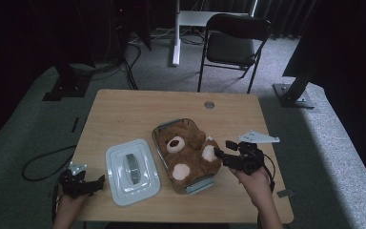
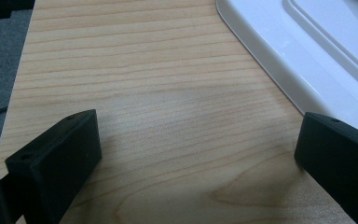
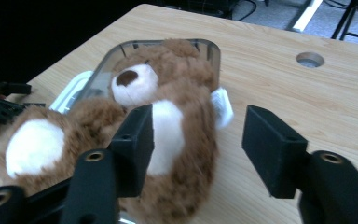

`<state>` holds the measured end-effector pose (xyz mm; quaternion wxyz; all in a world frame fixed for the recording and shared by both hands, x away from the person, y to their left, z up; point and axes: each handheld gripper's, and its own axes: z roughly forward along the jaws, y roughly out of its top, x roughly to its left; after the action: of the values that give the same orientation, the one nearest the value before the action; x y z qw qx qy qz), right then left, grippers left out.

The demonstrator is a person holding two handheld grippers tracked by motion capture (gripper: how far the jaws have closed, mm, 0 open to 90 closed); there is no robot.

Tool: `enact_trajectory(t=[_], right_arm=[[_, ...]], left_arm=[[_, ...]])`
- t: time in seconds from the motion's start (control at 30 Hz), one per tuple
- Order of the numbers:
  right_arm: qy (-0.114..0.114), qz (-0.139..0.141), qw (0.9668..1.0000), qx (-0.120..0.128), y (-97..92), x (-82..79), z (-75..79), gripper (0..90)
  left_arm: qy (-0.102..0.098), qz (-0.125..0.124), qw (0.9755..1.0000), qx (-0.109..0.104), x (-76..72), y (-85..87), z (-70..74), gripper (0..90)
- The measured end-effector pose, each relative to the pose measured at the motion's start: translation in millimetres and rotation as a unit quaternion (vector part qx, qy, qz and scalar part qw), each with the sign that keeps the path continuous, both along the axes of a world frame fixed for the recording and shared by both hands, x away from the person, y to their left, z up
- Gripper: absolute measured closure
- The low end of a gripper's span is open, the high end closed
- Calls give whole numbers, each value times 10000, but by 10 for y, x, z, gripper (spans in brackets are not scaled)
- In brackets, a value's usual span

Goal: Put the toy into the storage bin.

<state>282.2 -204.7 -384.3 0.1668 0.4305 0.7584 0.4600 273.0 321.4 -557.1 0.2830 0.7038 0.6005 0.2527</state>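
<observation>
A brown teddy bear with a pale muzzle and pale paw pads lies on its back in a clear plastic container, its legs spilling over the rim. My right gripper is at the bear's right side. In the right gripper view this gripper is open, one jaw against a pale-padded paw of the bear, the other jaw apart over bare wood. A white lid lies flat to the container's left. My left gripper rests near the table's front left; its jaws stand open over bare wood beside the lid.
The wooden table has a round cable hole near its far edge. A black folding chair stands behind the table on grey carpet. Dark stand bases sit at the far left and right. Bare wood lies beyond the container.
</observation>
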Motion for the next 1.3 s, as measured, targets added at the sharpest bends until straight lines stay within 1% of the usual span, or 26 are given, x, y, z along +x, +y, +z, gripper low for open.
enact_trajectory(t=[0.03, 0.1, 0.17, 0.23, 0.3, 0.4, 0.53, 0.63, 0.7, 0.77, 0.83, 0.9, 0.97, 1.0, 1.03, 1.07, 1.1, 1.13, 1.2, 1.27, 1.3], right_arm=[[-9, -13, 10000, 4, -22, -14, -3, 475], [-31, -26, 10000, -17, -51, -39, -11, 502], [-58, -59, 9999, -89, -58, -48, -29, 518], [-8, -28, 10000, -95, -54, -37, -59, 539], [48, -5, 9999, -159, -30, -11, -100, 548], [159, 65, 9997, -180, 15, 38, -176, 602], [199, 88, 9997, -124, 39, 80, -237, 740], [248, 101, 9995, -151, 67, 111, -271, 789], [269, 114, 9994, -164, 79, 121, -277, 791], [345, 212, 9990, -180, 123, 151, -303, 804], [371, 296, 9986, -222, 176, 166, -329, 805], [411, 373, 9979, -322, 253, 186, -358, 807], [432, 372, 9973, -460, 314, 209, -385, 807], [432, 372, 9973, -460, 314, 209, -385, 807], [473, 378, 9966, -566, 365, 243, -418, 807], [497, 382, 9961, -617, 380, 260, -430, 808], [497, 382, 9961, -617, 380, 260, -430, 808], [565, 423, 9953, -662, 388, 293, -443, 807], [614, 512, 9935, -812, 401, 323, -452, 812], [642, 526, 9930, -842, 409, 332, -454, 816], [684, 577, 9910, -994, 441, 360, -463, 830]], left_arm=[[7, -1, 10000, 4, 0, 0, 1, 11], [5, -1, 10000, 3, 0, 0, 1, 11], [8, 1, 10000, 3, 0, 0, 1, 10], [7, 1, 10000, 2, -1, 0, 1, 10], [7, 1, 10000, 3, 0, 0, 1, 10], [1, 5, 10000, -4, 0, -1, 1, 10], [1, 7, 10000, -5, 0, -1, 0, 10], [0, 6, 10000, -5, 0, -1, 0, 11], [-2, 7, 10000, -7, 0, -2, 0, 10], [5, 0, 10000, 2, -1, 0, 1, 10], [5, 0, 10000, 3, 0, 0, 1, 10], [5, 0, 10000, 3, 0, 0, 1, 11], [1, 0, 10000, 1, 0, 0, 0, 10], [0, 0, 10000, 0, 0, 0, 0, 10], [0, 0, 10000, 0, 0, 0, 0, 10], [-1, 1, 10000, -1, 0, 0, 0, 10], [-2, 1, 10000, -1, 0, 0, 0, 10], [-2, 2, 10000, -2, 0, 0, 0, 10], [-6, 5, 10000, -5, 0, -1, -1, 10], [-6, 4, 10000, -4, 0, -1, -1, 10], [-11, 9, 10000, -9, 0, -2, -2, 10]])
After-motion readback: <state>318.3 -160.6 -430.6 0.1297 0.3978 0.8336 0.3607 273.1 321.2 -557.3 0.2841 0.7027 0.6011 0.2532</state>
